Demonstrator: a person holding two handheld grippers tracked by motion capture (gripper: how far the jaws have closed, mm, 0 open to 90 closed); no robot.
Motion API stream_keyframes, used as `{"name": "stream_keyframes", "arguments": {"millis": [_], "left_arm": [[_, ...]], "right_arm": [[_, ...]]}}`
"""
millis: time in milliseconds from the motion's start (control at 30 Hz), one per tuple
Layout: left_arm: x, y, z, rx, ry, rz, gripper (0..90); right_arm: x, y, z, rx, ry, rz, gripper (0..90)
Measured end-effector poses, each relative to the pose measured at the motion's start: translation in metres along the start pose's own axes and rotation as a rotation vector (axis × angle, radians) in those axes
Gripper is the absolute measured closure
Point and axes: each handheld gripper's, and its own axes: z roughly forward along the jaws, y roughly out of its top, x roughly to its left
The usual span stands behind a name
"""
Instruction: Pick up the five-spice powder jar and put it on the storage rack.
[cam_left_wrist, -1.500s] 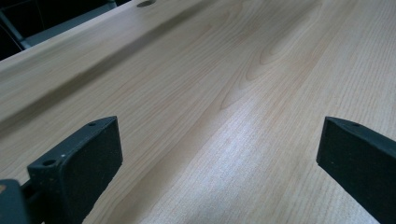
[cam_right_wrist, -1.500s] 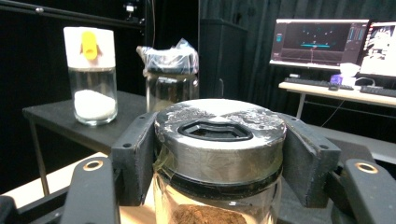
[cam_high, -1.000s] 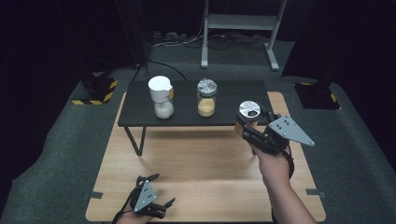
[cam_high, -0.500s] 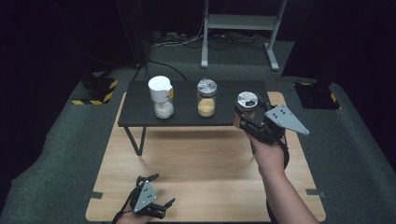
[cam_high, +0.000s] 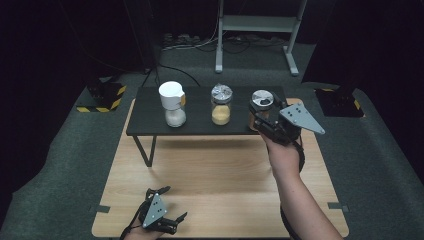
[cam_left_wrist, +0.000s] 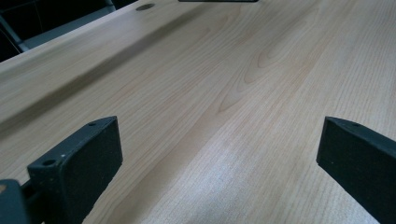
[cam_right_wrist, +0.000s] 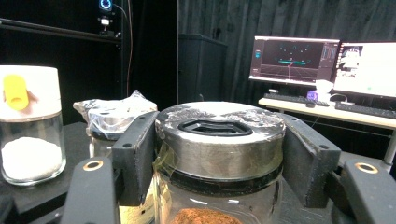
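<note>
A glass jar of brown powder with a silver lid stands at the right end of the black low shelf. My right gripper is shut on it. In the right gripper view both jaws press the sides of the lid, with the right gripper centred on the jar. I cannot tell whether the jar's base touches the shelf. My left gripper lies open near the front edge of the wooden table. In the left gripper view the left gripper has only bare wood between its jaws.
On the shelf also stand a white-capped jar of white powder and a foil-topped jar of yellow powder close left of the held jar. Yellow-and-black striped bases sit on the grey carpet. Monitors glow behind.
My right gripper has carried the brown-powder jar away from the person and slightly left, to the shelf's right end. The left gripper has stayed still.
</note>
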Motion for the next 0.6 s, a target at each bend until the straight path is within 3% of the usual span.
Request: {"name": "stream_keyframes", "arguments": {"millis": [600], "left_arm": [[0.001,0.0,-0.001,-0.01,-0.001,-0.008,0.4]], "right_arm": [[-0.001,-0.004,0.02,0.006,-0.018,-0.009,34.7]]}}
